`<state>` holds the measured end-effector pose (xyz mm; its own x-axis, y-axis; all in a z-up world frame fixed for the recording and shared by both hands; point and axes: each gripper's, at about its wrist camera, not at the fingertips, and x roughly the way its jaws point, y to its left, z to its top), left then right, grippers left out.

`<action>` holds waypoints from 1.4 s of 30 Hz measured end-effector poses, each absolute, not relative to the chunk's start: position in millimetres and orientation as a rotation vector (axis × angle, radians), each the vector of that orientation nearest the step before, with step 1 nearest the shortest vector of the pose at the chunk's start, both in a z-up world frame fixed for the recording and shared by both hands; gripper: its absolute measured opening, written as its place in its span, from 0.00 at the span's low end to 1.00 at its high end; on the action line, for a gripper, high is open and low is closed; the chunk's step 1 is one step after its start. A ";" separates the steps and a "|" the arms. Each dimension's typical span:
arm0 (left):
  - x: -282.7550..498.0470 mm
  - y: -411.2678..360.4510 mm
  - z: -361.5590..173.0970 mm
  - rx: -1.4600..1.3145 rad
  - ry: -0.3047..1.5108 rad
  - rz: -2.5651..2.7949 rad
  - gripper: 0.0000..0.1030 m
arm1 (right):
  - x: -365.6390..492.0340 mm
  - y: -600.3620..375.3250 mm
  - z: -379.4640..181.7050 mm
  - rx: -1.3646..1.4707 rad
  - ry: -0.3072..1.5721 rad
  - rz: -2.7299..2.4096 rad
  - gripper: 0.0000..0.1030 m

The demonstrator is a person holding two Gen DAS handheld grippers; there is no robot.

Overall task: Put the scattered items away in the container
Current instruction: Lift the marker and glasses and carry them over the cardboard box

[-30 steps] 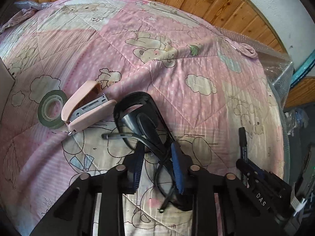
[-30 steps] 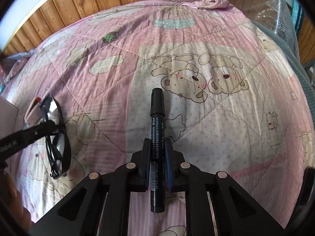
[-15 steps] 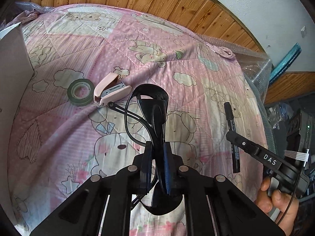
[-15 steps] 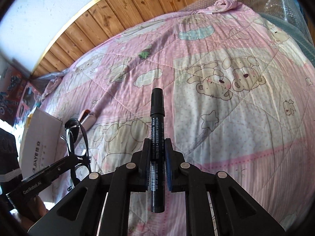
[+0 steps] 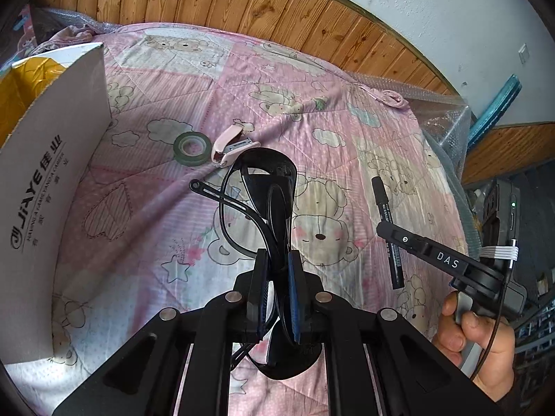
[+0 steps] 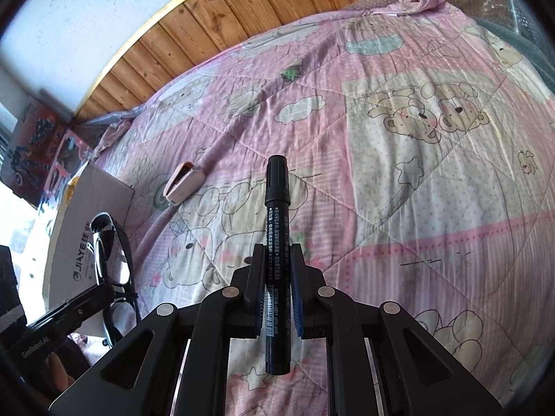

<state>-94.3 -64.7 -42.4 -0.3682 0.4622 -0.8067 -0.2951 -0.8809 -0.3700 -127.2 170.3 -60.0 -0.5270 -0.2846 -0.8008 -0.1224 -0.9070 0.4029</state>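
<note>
Far to the left of the left gripper stands the white cardboard box, open at the top, which I take for the container of the task. Ahead of this gripper and a little to its left, the green tape roll and the pink stapler lie on the pink bed quilt, just beside each other, not yet collected. The left gripper itself is pinching the black glasses by the folded frame, lifted clear of the quilt; one temple arm sticks out to the left, probably because the grasp is near the middle. To its right, the right gripper is pressed together on the black marker, which points forward along the fingers, so it should drop easily into the box. A hand holds that gripper's handle. Both things seem ready for carrying leftward to the box.
</note>
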 end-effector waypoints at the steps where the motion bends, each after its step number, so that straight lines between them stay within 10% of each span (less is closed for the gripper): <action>1: -91.3 -68.2 -39.8 -1.406 -0.221 2.274 0.11 | -125.6 166.4 -60.2 1.476 -0.631 -2.583 0.13; 42: -28.7 -179.2 33.1 -1.205 -0.286 2.431 0.11 | -53.0 32.6 -2.1 1.231 -0.386 -2.547 0.13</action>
